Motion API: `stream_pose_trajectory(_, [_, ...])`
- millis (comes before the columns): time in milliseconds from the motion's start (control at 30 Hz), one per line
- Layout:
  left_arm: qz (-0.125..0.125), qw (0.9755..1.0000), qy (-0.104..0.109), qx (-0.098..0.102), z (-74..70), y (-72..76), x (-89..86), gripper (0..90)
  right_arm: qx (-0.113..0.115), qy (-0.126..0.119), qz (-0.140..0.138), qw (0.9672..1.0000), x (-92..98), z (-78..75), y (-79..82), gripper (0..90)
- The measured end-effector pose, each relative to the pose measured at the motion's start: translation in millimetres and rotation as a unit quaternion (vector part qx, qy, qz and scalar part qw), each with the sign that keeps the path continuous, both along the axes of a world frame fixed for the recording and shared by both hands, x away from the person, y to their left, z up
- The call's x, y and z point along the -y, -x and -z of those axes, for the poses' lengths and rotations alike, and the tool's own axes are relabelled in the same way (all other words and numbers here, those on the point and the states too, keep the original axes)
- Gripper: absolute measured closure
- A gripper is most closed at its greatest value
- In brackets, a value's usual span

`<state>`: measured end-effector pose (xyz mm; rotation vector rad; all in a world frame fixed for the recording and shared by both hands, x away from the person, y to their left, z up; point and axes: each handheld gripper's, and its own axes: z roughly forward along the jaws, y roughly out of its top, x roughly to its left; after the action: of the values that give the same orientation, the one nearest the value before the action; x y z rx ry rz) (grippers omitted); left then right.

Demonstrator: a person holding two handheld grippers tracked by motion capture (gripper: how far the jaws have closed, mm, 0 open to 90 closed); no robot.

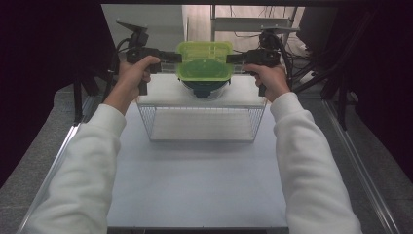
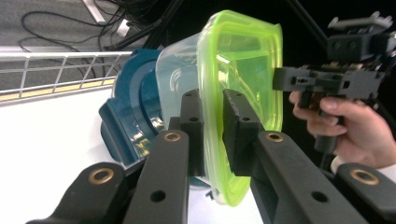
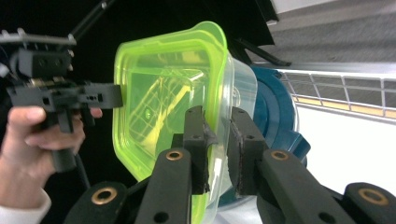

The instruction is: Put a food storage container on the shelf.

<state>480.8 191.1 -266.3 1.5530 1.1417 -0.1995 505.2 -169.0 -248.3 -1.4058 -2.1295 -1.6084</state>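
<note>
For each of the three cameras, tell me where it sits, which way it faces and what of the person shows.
High view: above the person's side, looking forward and down on the table and wire basket; both sleeves, hands and grippers show.
Left gripper view: rides the left gripper, looking along its jaws at the green lid; beyond it, the right hand.
Right gripper view: rides the right gripper, facing back; the left hand shows.
Both gripper views share the lidded container over a blue one.

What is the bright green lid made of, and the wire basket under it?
The green lid looks like glossy, see-through plastic: light shines through it and its edges gleam. It sits on a clear tub, likely plastic too. The wire basket looks like thin metal rods, perhaps white-coated; that is hard to tell.
</note>
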Motion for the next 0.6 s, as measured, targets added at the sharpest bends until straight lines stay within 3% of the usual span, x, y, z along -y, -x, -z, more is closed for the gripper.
stream_pose_trajectory(167, [-0.004, 0.9995, 0.021, -0.021, 6.3, -12.1, -2.1, 77.2, -0.035, -0.030, 0.006, 0.9989, 2.5, 7.5, -14.2, 76.8])
stream_pose_trajectory(433, [-0.006, 0.9974, 0.055, -0.046, 18.1, -24.8, -4.3, 74.1, -0.068, -0.036, 0.019, 0.9968, 0.9, 14.1, -25.0, 73.1])
stream_pose_trajectory(600, [-0.003, 0.9969, 0.062, -0.048, 20.8, -26.0, -2.9, 73.8, -0.086, -0.043, 0.016, 0.9952, 4.7, 13.6, -24.0, 73.2])
